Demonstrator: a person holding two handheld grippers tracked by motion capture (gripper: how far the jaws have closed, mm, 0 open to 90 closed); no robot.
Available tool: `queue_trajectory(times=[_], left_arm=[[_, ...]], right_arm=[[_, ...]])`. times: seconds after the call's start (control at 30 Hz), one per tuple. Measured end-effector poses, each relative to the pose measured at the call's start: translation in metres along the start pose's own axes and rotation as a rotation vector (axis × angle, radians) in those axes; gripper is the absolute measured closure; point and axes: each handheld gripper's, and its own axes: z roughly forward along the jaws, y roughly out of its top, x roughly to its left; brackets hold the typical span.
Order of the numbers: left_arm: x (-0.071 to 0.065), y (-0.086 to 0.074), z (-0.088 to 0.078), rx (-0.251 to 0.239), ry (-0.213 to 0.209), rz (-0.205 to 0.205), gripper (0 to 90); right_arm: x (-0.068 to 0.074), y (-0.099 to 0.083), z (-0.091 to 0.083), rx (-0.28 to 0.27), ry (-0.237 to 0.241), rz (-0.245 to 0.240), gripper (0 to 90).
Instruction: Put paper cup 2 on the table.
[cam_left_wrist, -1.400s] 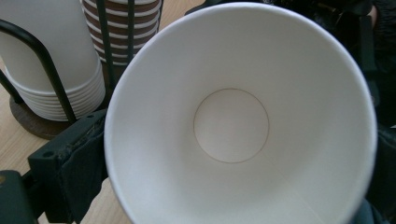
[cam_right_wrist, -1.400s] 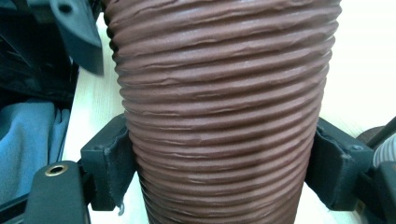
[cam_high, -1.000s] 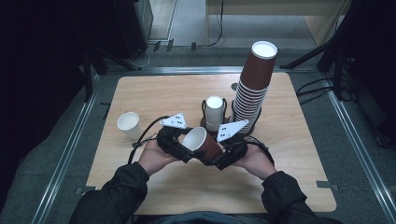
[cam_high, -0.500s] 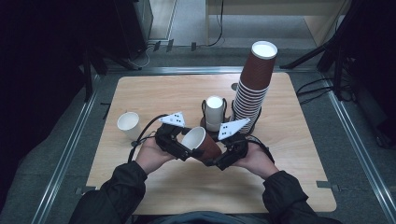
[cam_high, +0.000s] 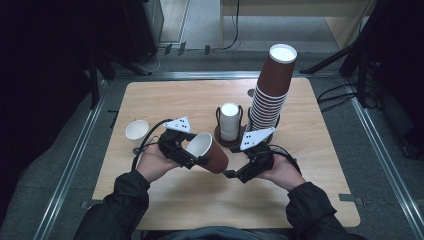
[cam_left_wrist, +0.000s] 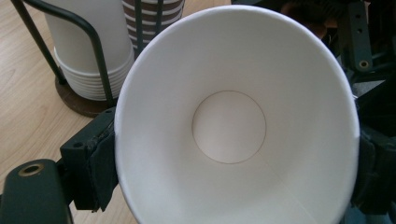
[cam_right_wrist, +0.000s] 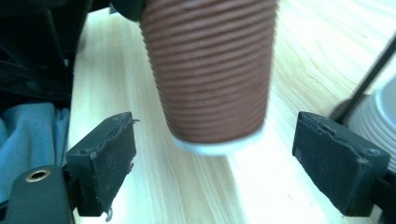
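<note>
One brown ribbed cup (cam_high: 209, 151) lies tilted above the bench (cam_high: 320, 190), its white mouth toward my left gripper (cam_high: 186, 156), whose jaws have just closed onto its rim. My right gripper (cam_high: 235, 173) sits beside its base, jaws spread wide, holding nothing. Two stacks stand behind: white cups (cam_high: 230, 120) in a wire holder (cam_high: 218, 114), brown cups (cam_high: 270, 92). One white cup (cam_high: 137, 132) stands apart.

Mid-frame on the worktop (cam_high: 310, 200), a cup holder (cam_high: 229, 122) stands left of the cup stack (cam_high: 270, 97); a lone cup (cam_high: 136, 132) sits far left.
</note>
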Motion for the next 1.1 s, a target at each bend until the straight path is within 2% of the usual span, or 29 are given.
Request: queue_trajectory(times=[0.17, 0.4, 0.7, 1.1], left_arm=[[0.001, -0.002, -0.002, 0.039, 0.007, 0.020, 9.7], [0.005, -0.005, -0.007, 0.082, 0.017, 0.031, 9.7], [0.009, -0.011, -0.018, 0.128, 0.025, 0.030, 9.7], [0.015, -0.019, -0.030, 0.161, 0.042, 0.015, 9.6]], right_arm=[[-0.002, -0.003, -0.007, -0.008, -0.023, 0.019, 13.8], [-0.002, -0.008, -0.013, 0.026, -0.064, 0.054, 13.9], [-0.002, -0.016, -0.022, 0.022, -0.084, 0.074, 13.9], [-0.010, -0.022, -0.024, 0.042, -0.139, 0.099, 14.3]])
